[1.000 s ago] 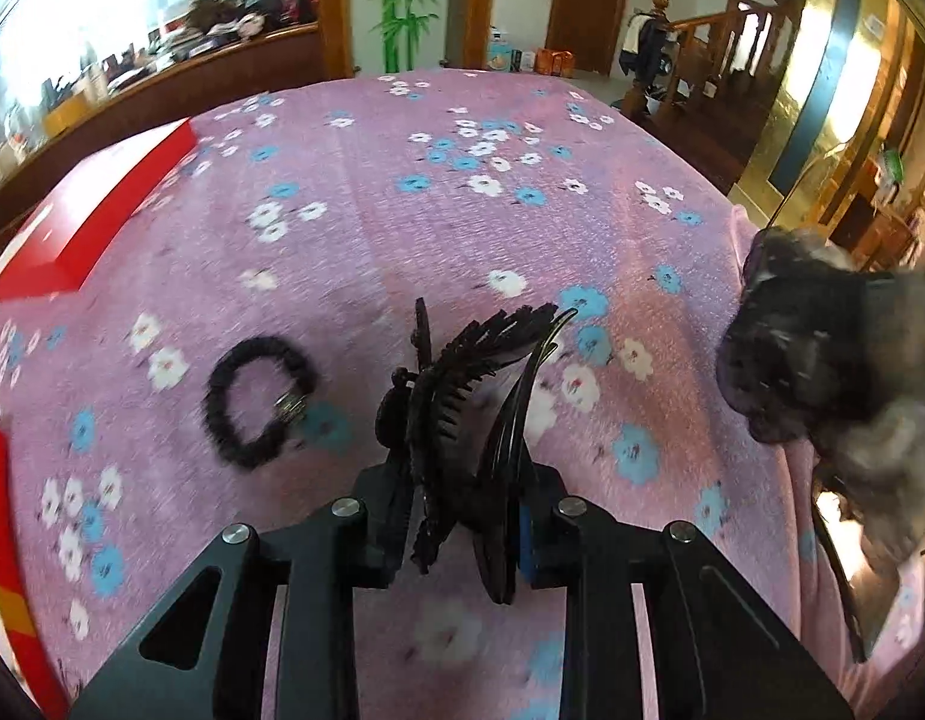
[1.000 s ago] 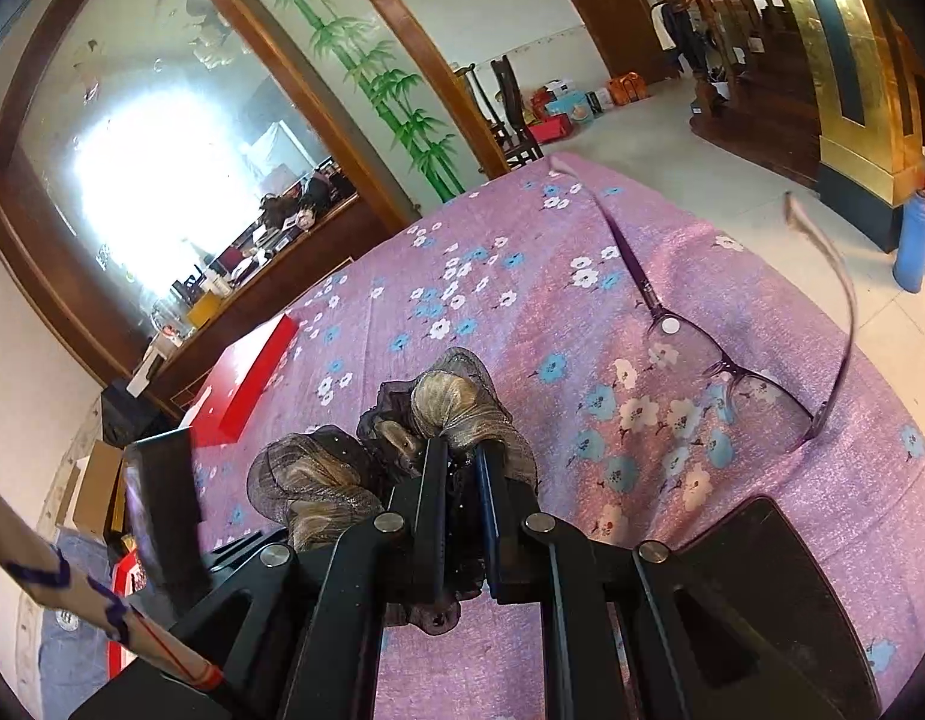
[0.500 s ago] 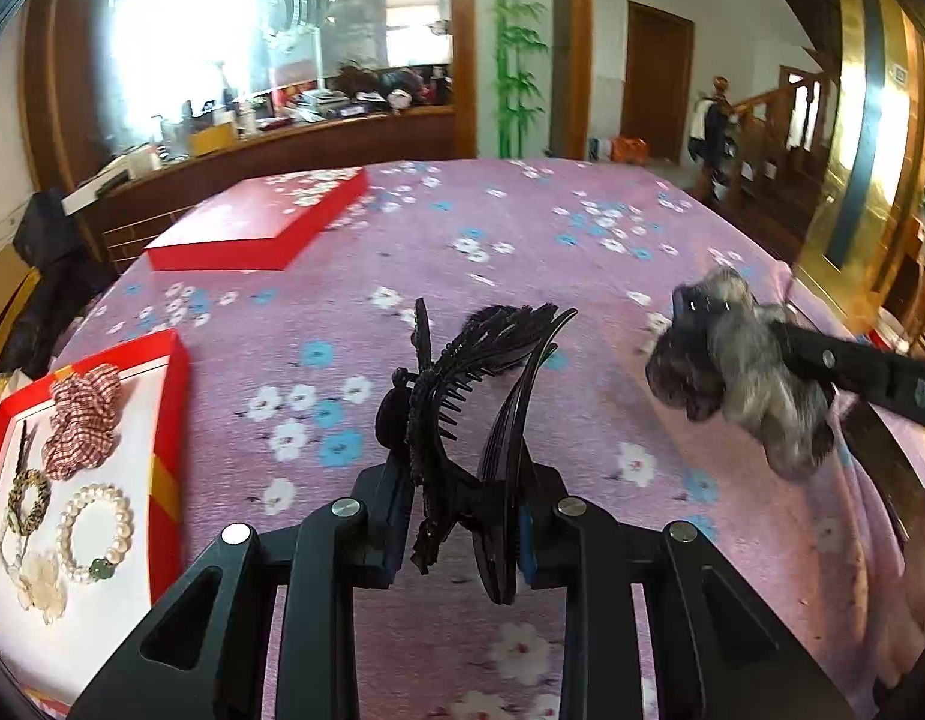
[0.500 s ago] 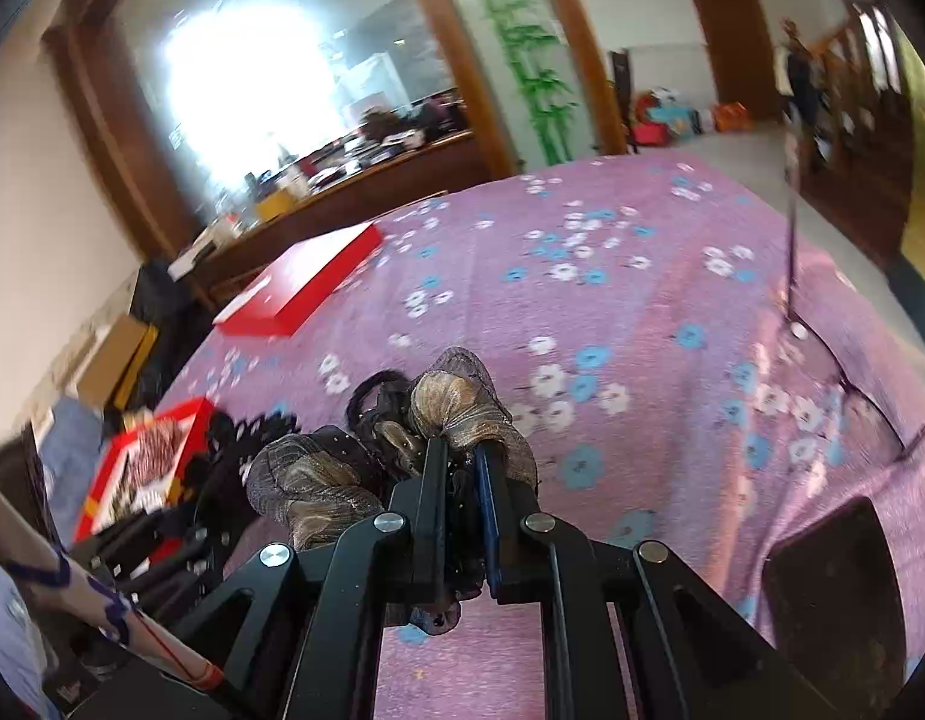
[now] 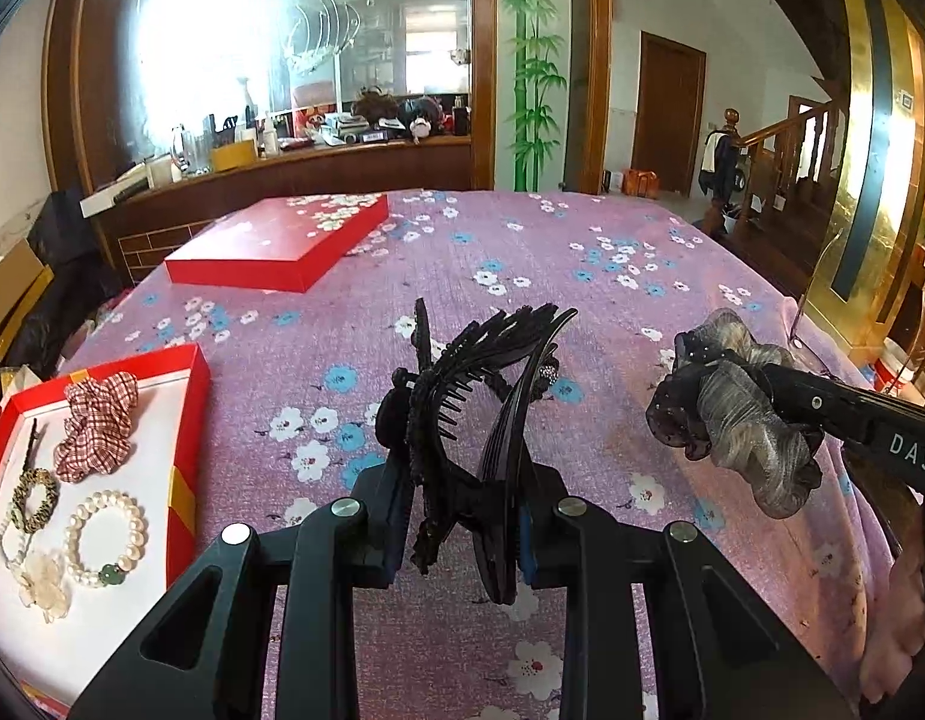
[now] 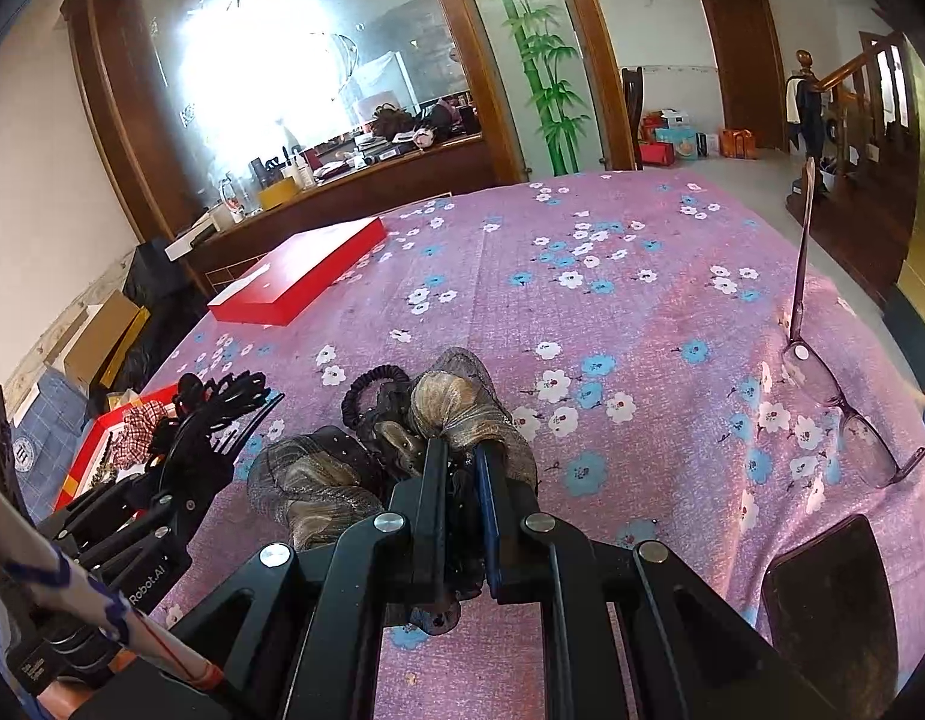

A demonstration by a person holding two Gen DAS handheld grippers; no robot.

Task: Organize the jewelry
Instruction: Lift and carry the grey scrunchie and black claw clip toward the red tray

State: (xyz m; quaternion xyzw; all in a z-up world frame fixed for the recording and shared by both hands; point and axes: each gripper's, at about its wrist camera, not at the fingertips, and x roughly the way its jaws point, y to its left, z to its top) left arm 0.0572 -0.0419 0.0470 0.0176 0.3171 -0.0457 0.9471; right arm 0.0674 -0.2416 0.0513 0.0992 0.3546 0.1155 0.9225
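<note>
Both grippers have swung toward the red tray [image 5: 186, 420] at nine o'clock: left gripper [image 5: 462, 516] clamps a black hair claw [image 5: 462, 408], right gripper [image 6: 462, 516] pinches a gauzy scrunchie [image 6: 450, 414], ready to drop off.

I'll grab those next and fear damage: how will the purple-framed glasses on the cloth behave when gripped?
The purple-framed glasses likely weigh little; the frame looks thin. One temple stands up unfolded, so it would probably swing or flex if pinched. The clear lenses look smooth, so pads may slip or smudge; the rim seems safer.

**Bystanders on the floral cloth**

Spread over the table: pink cloth with blue and white blossoms [image 6: 642, 276]. Near its right edge, purple-framed eyeglasses [image 6: 834, 396], one temple upright. Just beside them, a dark flat rectangular slab [image 6: 828, 594]. Behind, painted green bamboo [image 5: 531, 60].
</note>
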